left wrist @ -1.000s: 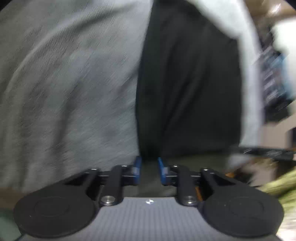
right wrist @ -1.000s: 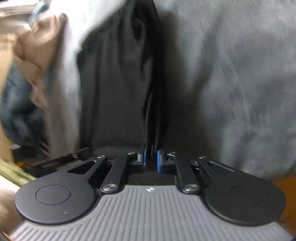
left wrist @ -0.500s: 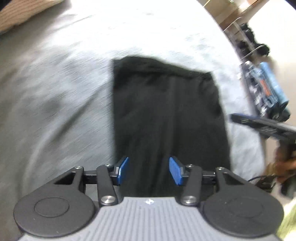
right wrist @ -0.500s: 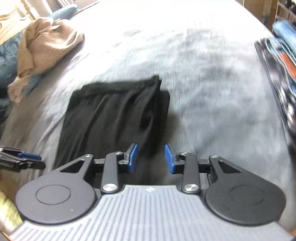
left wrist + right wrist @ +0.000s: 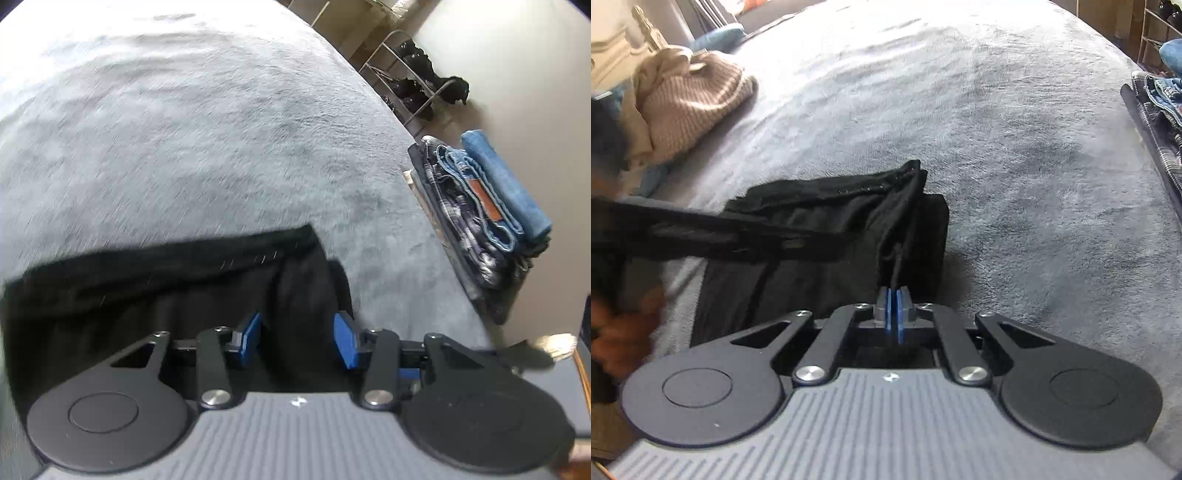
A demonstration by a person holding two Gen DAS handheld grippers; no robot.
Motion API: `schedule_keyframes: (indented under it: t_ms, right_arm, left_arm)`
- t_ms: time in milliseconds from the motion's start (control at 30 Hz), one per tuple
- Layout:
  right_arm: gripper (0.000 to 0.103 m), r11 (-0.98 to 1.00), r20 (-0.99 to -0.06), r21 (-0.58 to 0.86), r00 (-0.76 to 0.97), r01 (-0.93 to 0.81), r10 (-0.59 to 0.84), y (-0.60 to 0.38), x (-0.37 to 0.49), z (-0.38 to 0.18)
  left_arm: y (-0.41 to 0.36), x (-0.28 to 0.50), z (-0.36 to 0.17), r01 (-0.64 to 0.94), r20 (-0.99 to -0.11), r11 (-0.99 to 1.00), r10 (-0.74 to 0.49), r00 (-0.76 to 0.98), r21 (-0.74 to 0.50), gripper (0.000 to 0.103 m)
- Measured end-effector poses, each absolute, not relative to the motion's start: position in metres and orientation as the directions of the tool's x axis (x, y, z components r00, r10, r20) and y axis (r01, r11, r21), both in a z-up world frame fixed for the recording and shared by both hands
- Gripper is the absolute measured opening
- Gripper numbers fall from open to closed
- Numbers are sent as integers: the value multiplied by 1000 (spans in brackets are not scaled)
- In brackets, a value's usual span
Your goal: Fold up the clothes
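Note:
A black garment (image 5: pixel 166 280) lies folded on the grey bed blanket (image 5: pixel 207 140). My left gripper (image 5: pixel 297 339) hangs over the garment's right end. Its jaws are apart and closing; black cloth lies between the blue pads (image 5: pixel 249 338), which do not press on it. In the right wrist view the same garment (image 5: pixel 827 229) shows a raised fold along its right side, running to my right gripper (image 5: pixel 896 312). That gripper is shut, its pads pinching this fold. A blurred hand (image 5: pixel 620 332) and the dark body of the left tool cross the garment's left part.
A tan knitted sweater (image 5: pixel 690 99) is heaped at the bed's far left by the headboard. A stack of folded jeans and plaid clothes (image 5: pixel 491 206) sits past the bed's right edge. A shoe rack (image 5: pixel 413 85) stands further back.
Both grippers let go of the hanging garment, and it came to lie flat on the bed. My left gripper has swung to its right end. My right gripper opened, then shut on the fold.

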State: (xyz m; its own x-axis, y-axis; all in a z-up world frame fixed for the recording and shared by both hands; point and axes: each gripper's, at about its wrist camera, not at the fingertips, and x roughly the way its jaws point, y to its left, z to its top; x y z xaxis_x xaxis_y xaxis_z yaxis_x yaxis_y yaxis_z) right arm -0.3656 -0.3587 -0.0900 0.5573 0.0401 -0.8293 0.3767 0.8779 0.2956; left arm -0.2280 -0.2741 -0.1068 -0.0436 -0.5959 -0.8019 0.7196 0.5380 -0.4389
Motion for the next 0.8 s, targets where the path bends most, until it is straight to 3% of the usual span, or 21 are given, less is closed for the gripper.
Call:
schedule_keyframes:
  t_ms: [167, 367, 433, 667, 800]
  right_arm:
    - [6, 866, -822, 330, 566, 375, 68, -363, -367, -101]
    - [3, 888, -810, 314, 583, 337, 65, -357, -374, -100]
    - [3, 888, -804, 320, 590, 330, 70, -357, -377, -100]
    - [3, 870, -792, 356, 605, 342, 86, -363, -386, -101]
    - [3, 876, -792, 350, 605, 332, 88, -363, -389, -102]
  left_arm:
    - [-303, -227, -111, 736, -819, 544, -574, -23, -402, 39]
    - [-319, -227, -118, 743, -860, 577, -510, 3, -340, 12]
    - [-309, -216, -119, 677, -845, 614, -534, -23, -407, 4]
    - [-263, -185, -129, 314, -717, 666, -693, -73, -676, 2]
    - [-251, -182, -132, 219, -655, 632, -754, -48, -744, 1]
